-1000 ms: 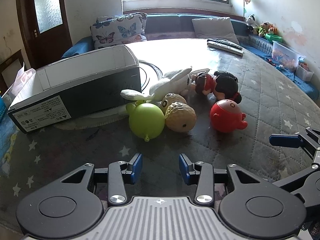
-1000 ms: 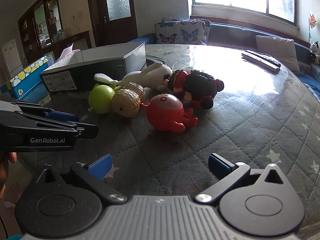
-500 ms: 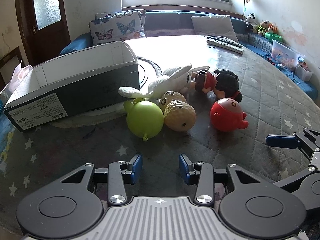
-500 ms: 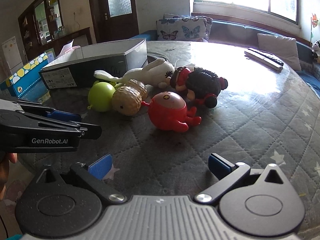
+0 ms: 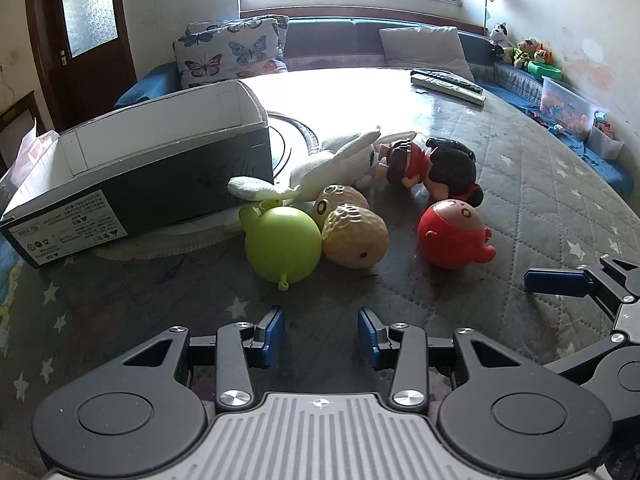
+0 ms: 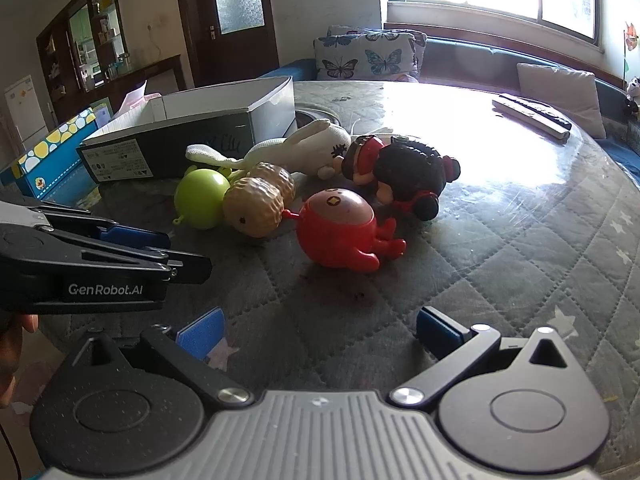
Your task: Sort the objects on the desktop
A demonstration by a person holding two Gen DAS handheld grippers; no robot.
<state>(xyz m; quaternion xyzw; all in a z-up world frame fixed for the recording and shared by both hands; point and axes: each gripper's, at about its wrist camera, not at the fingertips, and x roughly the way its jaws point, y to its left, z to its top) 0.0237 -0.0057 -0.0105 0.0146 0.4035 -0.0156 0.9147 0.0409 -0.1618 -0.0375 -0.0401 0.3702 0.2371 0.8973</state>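
A pile of toys lies mid-table: a green round toy, a tan peanut toy, a red octopus toy, a white plush rabbit and a black-haired doll in red. An open shoebox stands to their left. My left gripper is open and empty, short of the green toy. My right gripper is open and empty, short of the red octopus. The box and green toy also show in the right wrist view.
Two remote controls lie at the table's far right. A sofa with butterfly cushions runs behind the table. A colourful blue box stands off the table's left edge. The quilted table cover stretches to the right.
Both grippers have edged slightly forward toward the toys. Their jaws keep the same opening. The toys have not moved.
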